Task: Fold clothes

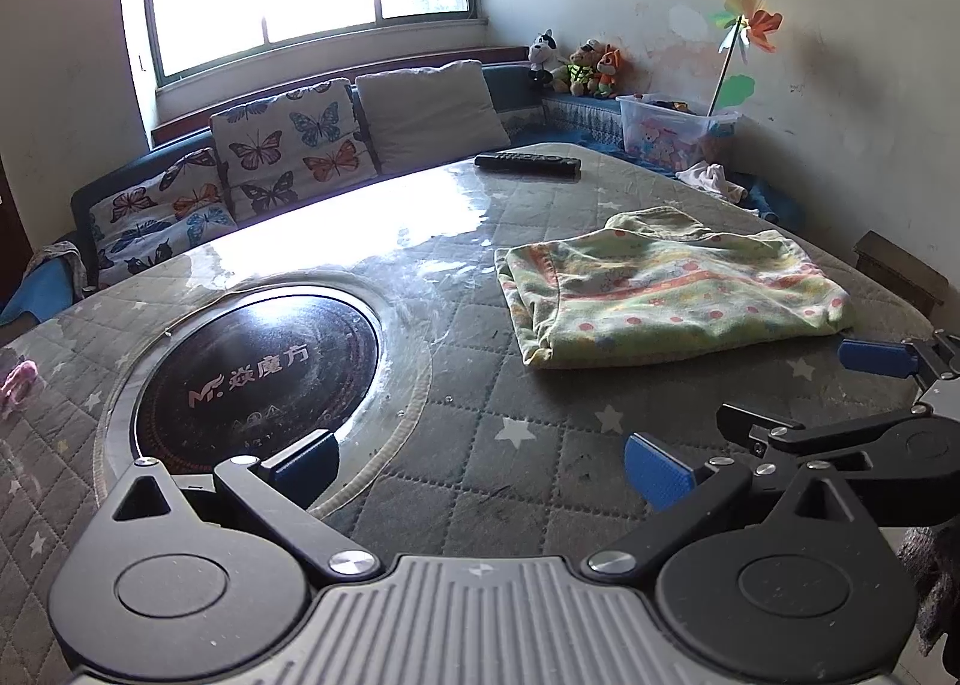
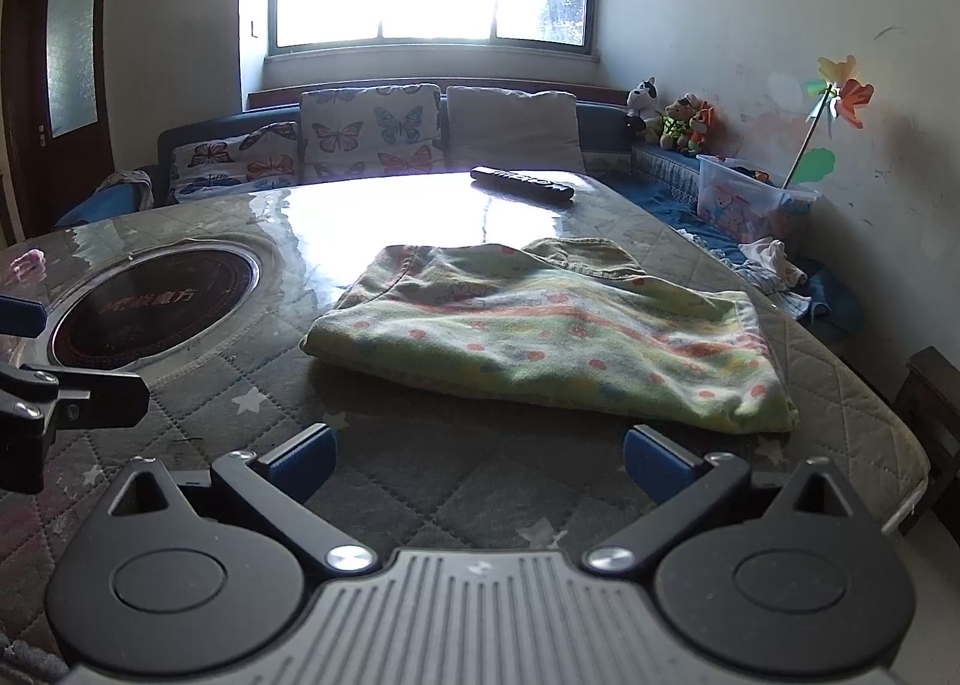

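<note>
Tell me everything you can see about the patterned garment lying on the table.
The garment is soft, pale green cloth printed with red dots and orange and yellow bands. It lies folded into a rough rectangle, slightly rumpled, with a plain olive part showing at its far edge. It rests flat on the quilted table cover, to the right of the round cooktop. Neither gripper touches it; both sets of fingers are open, short of its near edge.

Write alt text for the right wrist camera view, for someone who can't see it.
A folded green floral cotton garment lies on a grey quilted table, just beyond the open right tongs, which hold nothing. A round black induction cooktop is set into the table at left, and a black remote control lies at the far edge.
</note>
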Motion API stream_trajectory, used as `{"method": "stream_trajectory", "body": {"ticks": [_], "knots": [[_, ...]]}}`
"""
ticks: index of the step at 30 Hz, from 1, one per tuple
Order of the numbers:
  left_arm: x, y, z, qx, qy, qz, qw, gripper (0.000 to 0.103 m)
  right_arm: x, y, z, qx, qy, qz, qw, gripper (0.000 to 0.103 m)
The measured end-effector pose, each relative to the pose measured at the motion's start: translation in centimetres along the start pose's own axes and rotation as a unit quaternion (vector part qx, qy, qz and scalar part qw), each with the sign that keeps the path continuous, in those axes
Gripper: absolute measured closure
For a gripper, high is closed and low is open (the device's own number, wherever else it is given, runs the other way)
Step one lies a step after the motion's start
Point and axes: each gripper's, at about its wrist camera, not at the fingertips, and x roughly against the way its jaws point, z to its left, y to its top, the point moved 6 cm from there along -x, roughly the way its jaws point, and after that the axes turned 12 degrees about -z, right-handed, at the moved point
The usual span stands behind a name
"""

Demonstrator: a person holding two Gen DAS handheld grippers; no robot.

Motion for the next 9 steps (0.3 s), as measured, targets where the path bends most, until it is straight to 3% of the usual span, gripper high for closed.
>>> {"method": "stream_trajectory", "body": {"ticks": [9], "knots": [[0.46, -0.4, -0.21, -0.007, 0.004, -0.002, 1.0, 0.0, 0.84, -0.07, 0.95, 0.006, 0.009, -0.004, 1.0, 0.0]]}}
